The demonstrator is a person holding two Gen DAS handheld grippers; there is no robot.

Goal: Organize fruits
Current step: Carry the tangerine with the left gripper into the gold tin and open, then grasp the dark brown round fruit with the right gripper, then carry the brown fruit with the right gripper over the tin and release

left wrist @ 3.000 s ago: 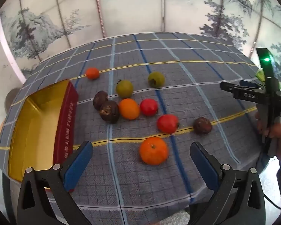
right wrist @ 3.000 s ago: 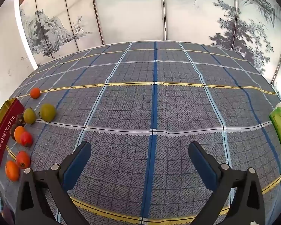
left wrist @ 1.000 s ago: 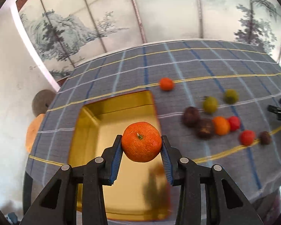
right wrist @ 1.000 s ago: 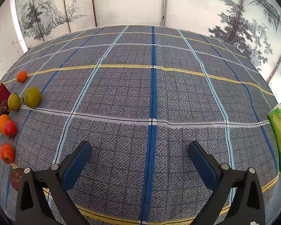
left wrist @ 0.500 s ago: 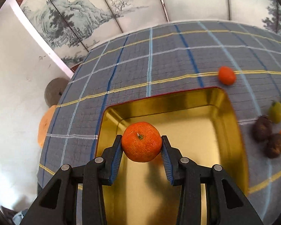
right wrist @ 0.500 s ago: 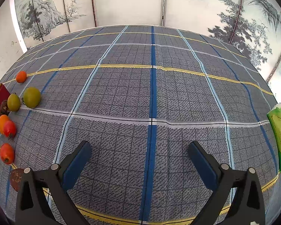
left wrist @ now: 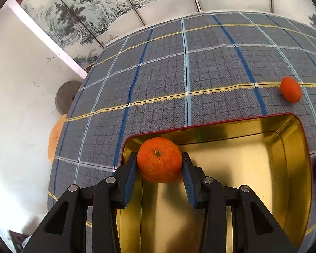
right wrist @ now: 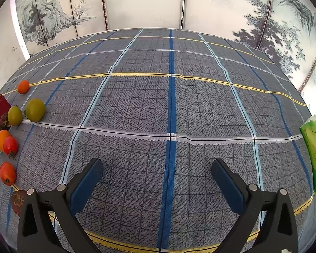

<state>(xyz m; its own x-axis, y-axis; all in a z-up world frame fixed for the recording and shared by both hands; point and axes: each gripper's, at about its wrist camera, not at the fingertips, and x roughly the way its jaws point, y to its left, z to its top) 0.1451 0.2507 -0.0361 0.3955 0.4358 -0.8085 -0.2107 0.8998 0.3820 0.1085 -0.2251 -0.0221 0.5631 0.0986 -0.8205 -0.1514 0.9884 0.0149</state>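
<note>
- Since half a second ago our left tool (left wrist: 159, 169) has carried the orange (left wrist: 159, 162) further toward the tin's far-left corner; three seconds ago that orange lay on the table among the other fruit. The right view has barely changed.
- The table (right wrist: 137, 105) wears a woven grey cloth with blue, yellow and pale stripes; its coarse weave probably keeps round fruit from rolling far.
- The tin (left wrist: 292, 168) is a shallow rectangular box with rounded corners, glossy gold inside and red outside. It looks empty as far as we can see, and hard, so a dropped fruit would likely bounce or roll.
- Our right tool (right wrist: 157, 181) hangs over bare cloth with its jaws wide apart, holding nothing.
- Our left tool is clamped on the orange from both sides, its ribbed blue pads (left wrist: 130, 175) pressing at about the widest part; the orange sits above the tin's inner far-left corner.
- To do this step well, we judge we should lower until the orange nearly touches the gold floor, keep clear of the wall, then part the jaws slowly.
- The orange is round, pebbled, stem up; its skin should take a light squeeze.
- A smaller orange fruit (left wrist: 290, 89) lies on the cloth beyond the tin, and more fruit (right wrist: 34, 109) waits beside its red wall.
</note>
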